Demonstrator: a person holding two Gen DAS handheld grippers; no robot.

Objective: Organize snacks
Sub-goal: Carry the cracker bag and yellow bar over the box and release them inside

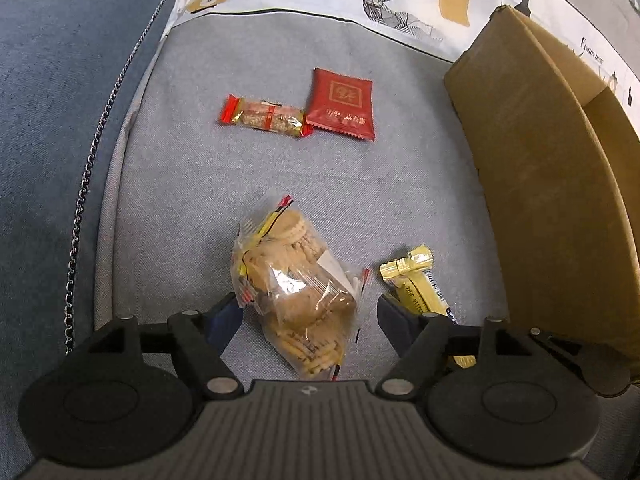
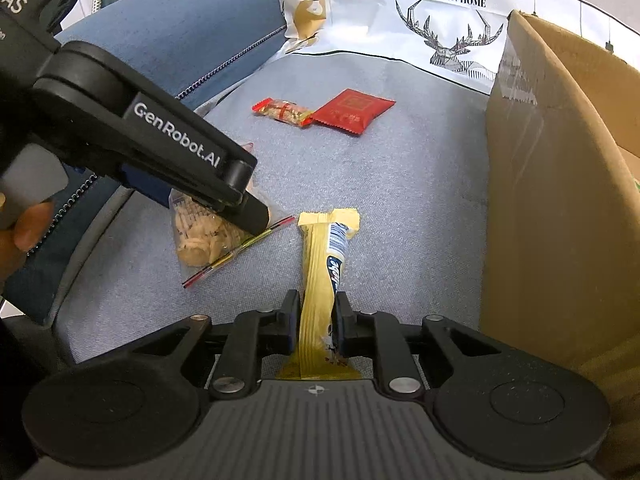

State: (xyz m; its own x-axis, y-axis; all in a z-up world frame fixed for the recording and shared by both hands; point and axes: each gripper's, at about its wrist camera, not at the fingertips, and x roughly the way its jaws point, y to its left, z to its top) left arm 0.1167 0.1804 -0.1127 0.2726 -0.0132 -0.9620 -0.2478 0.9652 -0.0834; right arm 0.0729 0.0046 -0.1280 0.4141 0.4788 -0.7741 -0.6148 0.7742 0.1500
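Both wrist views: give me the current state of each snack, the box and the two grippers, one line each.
Left gripper: open, jaws either side of the cracker bag.
Cracker bag: lying on the cushion, not gripped.
Right gripper: shut on the yellow snack bar.
Yellow snack bar: clamped near one end.
Nut bar: lying flat, untouched.
Red packet: lying flat beside the nut bar.
Cardboard box: open, flap up.

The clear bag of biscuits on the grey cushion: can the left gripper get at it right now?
Probably yes. The left gripper stands open astride the clear bag of biscuits, nothing between. The yellow wrapped bar, clamped in the right gripper, lies beside.
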